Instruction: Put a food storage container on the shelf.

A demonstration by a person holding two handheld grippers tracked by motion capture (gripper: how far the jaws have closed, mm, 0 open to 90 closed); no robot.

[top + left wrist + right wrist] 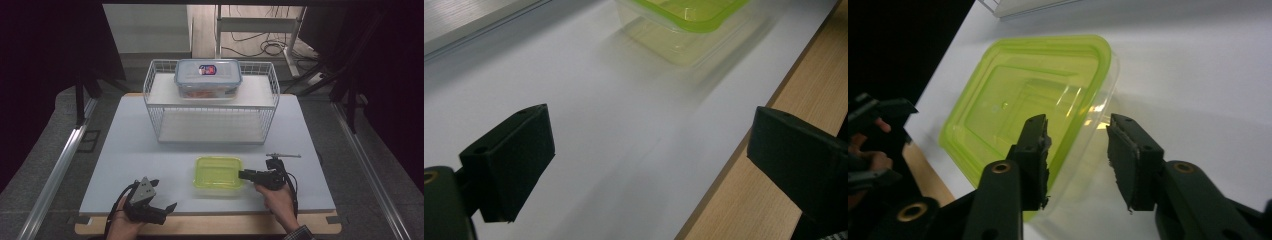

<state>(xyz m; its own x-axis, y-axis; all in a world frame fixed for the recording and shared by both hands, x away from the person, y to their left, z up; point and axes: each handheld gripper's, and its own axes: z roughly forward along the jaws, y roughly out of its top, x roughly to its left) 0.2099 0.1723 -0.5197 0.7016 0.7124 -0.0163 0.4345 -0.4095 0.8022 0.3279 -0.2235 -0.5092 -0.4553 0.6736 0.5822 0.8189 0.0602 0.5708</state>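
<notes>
Left gripper (159, 200) idle at near table (125, 150) edge, fingers spread wide, nothing between. Green-lidded container (218, 174) sits mid-table, front of wire rack (210, 115). Right gripper (1075, 150) straddles container's right rim, fingers (1034, 150) not yet pressing (gap visible). Judgement: seat one finger over lid, other outside wall, close squarely before lifting.

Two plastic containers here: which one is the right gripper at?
The green-lidded container on the table, its edge between the right gripper jaws. The blue-lidded container sits on the wire rack farther back.
</notes>
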